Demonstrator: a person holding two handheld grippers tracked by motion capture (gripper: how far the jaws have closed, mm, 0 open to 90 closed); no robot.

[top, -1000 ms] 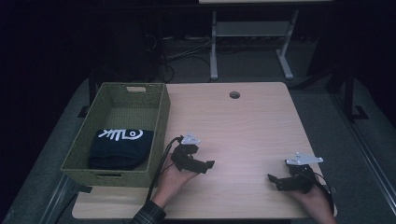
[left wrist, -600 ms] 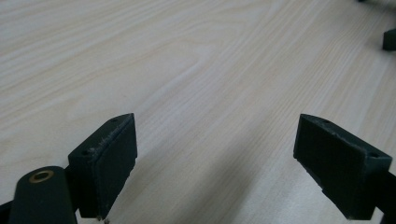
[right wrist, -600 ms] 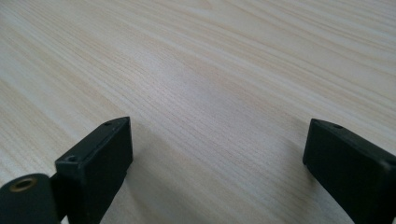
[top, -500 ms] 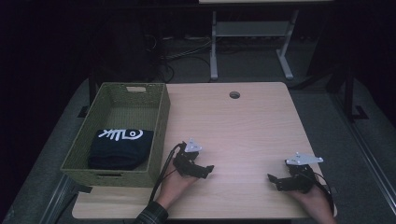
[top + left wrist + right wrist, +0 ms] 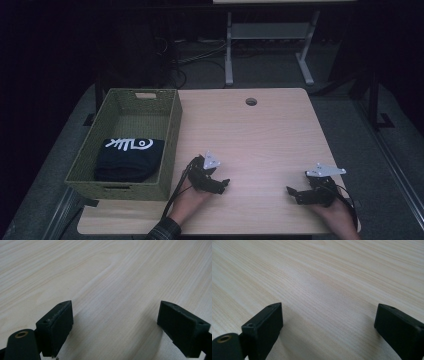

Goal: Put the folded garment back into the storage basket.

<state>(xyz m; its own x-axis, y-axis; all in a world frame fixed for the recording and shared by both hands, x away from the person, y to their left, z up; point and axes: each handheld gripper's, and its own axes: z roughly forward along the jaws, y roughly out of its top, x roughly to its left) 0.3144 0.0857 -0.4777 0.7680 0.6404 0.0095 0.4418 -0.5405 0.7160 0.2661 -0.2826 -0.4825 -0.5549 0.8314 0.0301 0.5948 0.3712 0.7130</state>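
A folded black garment with a white logo point(image 5: 129, 157) lies inside a green woven basket point(image 5: 170, 140) at the table's left edge. My left gripper point(image 5: 222, 185) rests low on the light wood table point(image 5: 250, 135), just right of the basket, jaws wide apart and holding nothing. In the left gripper view its gripper point(image 5: 116, 330) looks at bare wood grain. My right gripper point(image 5: 294, 194) sits near the table's front right, also open and empty. The right gripper view shows its gripper point(image 5: 329, 332) over bare tabletop.
A round cable hole point(image 5: 251, 101) sits near the table's far edge. A white metal frame point(image 5: 270, 45) stands on the dark floor beyond. Cables trail from both grippers toward the front edge.
My left gripper has drifted a little toward the front edge and slightly right. The right gripper has stayed put.
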